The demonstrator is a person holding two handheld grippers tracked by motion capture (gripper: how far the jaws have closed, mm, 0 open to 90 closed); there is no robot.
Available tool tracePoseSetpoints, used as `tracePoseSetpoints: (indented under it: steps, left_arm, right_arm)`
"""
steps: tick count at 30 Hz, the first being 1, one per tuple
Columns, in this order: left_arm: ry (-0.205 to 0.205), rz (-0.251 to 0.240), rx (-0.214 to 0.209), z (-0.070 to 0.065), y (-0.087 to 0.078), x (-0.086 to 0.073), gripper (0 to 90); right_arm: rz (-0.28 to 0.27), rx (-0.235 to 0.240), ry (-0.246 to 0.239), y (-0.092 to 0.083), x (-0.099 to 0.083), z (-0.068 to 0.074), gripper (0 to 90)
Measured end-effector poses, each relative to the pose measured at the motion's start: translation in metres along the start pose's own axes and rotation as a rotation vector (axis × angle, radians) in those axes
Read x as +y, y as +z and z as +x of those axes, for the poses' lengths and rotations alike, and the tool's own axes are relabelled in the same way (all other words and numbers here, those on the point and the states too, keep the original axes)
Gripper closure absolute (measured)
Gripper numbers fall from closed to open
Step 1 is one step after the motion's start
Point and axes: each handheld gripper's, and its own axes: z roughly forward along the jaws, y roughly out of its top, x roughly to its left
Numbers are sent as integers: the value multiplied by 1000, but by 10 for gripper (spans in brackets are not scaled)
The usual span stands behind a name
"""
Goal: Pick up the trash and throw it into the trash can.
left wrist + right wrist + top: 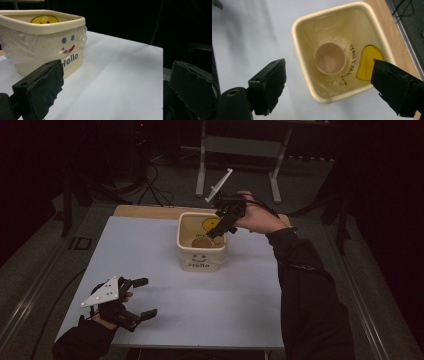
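We note the cream bin [201, 251] standing upright mid-table, toward the far edge, a paper cup [330, 58] upright inside on its bottom. The right gripper [218, 231] hangs over the bin's far right rim, jaws wide apart, empty. The left gripper [142, 297] rests at the table's near left corner, jaws spread, holding nothing.

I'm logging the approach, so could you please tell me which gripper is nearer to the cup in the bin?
The right gripper, open directly above the cup. The left gripper is at the table's near corner, well away.
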Motion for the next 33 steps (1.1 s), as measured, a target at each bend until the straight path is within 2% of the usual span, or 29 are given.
tracePoseSetpoints:
  steps: [9, 11, 14, 18, 20, 25, 30, 33]
  left_arm:
    - [0, 0, 1, -1, 0, 0, 4]
    - [1, 1, 0, -1, 1, 0, 4]
    - [0, 1, -1, -1, 1, 0, 4]
    - [-2, 2, 0, -1, 1, 0, 4]
    - [-2, 0, 0, -1, 1, 0, 4]
    - [-1, 1, -1, -1, 1, 0, 4]
    - [-4, 0, 1, -1, 2, 0, 4]
    - [-3, 0, 1, -1, 2, 0, 4]
  right_arm:
    - [-42, -11, 20, 7, -32, 21, 132]
    - [-54, 0, 30, 8, -40, 24, 130]
    - [-70, -13, 52, 10, -51, 29, 131]
    - [-102, -25, 62, 12, -60, 35, 130]
    - [-137, -40, 71, 15, -70, 43, 131]
    - [-184, -65, 80, 22, -85, 56, 130]
    - [-237, -75, 107, 26, -100, 64, 131]
    - [-258, -98, 108, 29, -108, 69, 131]
